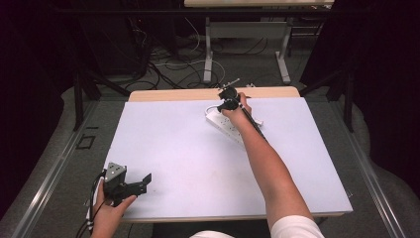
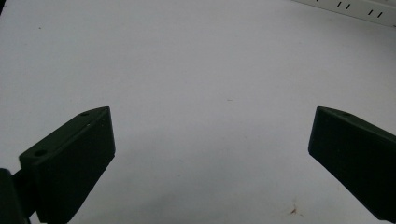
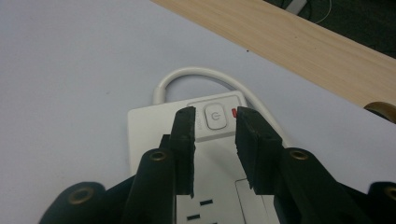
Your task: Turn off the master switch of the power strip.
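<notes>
I have the right claw (image 3: 215,123) at the power strip (image 3: 154,135), which lies at about one o'clock on the worktop (image 1: 198,148), near its far edge. Its jaws stand slightly parted astride the power button (image 3: 215,118), gripping nothing; the red lamp (image 3: 233,112) glows. I judge the switching step in hand; next, lift clear. The left claw (image 2: 210,140), at seven o'clock, gapes empty. The strip's near end is hidden under my forearm.

White sheet (image 1: 198,148) covers wooden tabletop (image 1: 173,94); cables (image 1: 168,67) lie on floor beyond, among table legs (image 1: 208,54).
</notes>
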Demonstrator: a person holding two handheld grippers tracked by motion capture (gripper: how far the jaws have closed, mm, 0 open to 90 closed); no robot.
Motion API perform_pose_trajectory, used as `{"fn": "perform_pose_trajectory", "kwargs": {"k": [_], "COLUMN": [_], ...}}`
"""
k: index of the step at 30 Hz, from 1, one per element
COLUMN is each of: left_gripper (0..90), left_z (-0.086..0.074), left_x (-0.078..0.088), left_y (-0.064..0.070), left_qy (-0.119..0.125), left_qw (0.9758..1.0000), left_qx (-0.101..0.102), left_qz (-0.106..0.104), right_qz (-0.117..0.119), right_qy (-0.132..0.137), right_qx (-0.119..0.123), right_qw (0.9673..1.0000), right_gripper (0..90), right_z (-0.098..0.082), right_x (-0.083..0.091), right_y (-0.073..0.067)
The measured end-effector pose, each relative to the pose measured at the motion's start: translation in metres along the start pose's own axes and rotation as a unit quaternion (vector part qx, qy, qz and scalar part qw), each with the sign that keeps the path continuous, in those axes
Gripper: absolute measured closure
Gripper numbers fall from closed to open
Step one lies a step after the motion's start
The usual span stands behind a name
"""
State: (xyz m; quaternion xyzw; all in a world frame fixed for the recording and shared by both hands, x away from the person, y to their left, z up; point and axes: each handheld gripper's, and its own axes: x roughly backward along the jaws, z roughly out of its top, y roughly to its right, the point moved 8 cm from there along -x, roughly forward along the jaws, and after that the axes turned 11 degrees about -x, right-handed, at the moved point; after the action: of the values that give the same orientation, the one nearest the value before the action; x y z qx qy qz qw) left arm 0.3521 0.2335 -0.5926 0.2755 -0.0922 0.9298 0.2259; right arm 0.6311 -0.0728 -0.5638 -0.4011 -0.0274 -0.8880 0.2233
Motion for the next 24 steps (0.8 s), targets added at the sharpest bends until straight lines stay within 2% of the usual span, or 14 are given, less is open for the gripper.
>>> {"fn": "perform_pose_trajectory", "kwargs": {"k": [3,4,7,9,10,11,15,17,18,19,24], "left_gripper": [0.7,0.7,0.7,0.8,1.1,1.4,1.6,1.6,1.6,1.6,0.8], "left_z": [0.000,0.000,-0.001,0.000,0.000,0.001,0.003,0.004,0.004,0.004,0.000], "left_x": [-0.001,-0.002,-0.003,-0.005,-0.006,-0.006,-0.008,-0.010,-0.011,-0.012,-0.013], "left_y": [0.001,0.002,0.003,0.004,0.004,0.004,0.007,0.009,0.010,0.010,0.014], "left_qy": [0.000,0.001,-0.005,-0.002,-0.004,-0.003,-0.008,-0.009,-0.010,-0.010,-0.019], "left_qw": [1.0000,1.0000,0.9999,0.9999,0.9999,0.9999,0.9999,0.9998,0.9998,0.9998,0.9994], "left_qx": [-0.004,-0.005,-0.006,-0.007,-0.009,-0.008,-0.013,-0.014,-0.015,-0.016,-0.021], "left_qz": [-0.001,-0.001,-0.008,-0.009,-0.009,-0.007,-0.007,-0.009,-0.011,-0.010,-0.017], "right_qz": [-0.009,-0.006,-0.004,-0.005,-0.008,-0.008,-0.011,-0.023,-0.027,-0.030,-0.035], "right_qy": [-0.009,-0.010,-0.004,-0.004,-0.002,-0.002,0.004,-0.003,-0.004,-0.005,-0.004], "right_qx": [0.010,0.006,0.008,0.018,0.017,0.017,0.025,0.019,0.021,0.014,0.017], "right_qw": [0.9999,0.9999,1.0000,0.9998,0.9998,0.9998,0.9996,0.9996,0.9994,0.9994,0.9992], "right_gripper": [65.2,65.0,61.4,59.7,56.1,56.1,44.2,35.4,33.5,31.3,17.1], "right_z": [-0.002,-0.003,-0.005,-0.007,-0.008,-0.008,-0.010,-0.012,-0.014,-0.016,-0.023], "right_x": [0.007,0.009,0.016,0.022,0.028,0.028,0.037,0.041,0.043,0.045,0.055], "right_y": [0.000,-0.002,-0.006,-0.006,-0.006,-0.006,-0.004,0.000,0.002,0.003,0.011]}}
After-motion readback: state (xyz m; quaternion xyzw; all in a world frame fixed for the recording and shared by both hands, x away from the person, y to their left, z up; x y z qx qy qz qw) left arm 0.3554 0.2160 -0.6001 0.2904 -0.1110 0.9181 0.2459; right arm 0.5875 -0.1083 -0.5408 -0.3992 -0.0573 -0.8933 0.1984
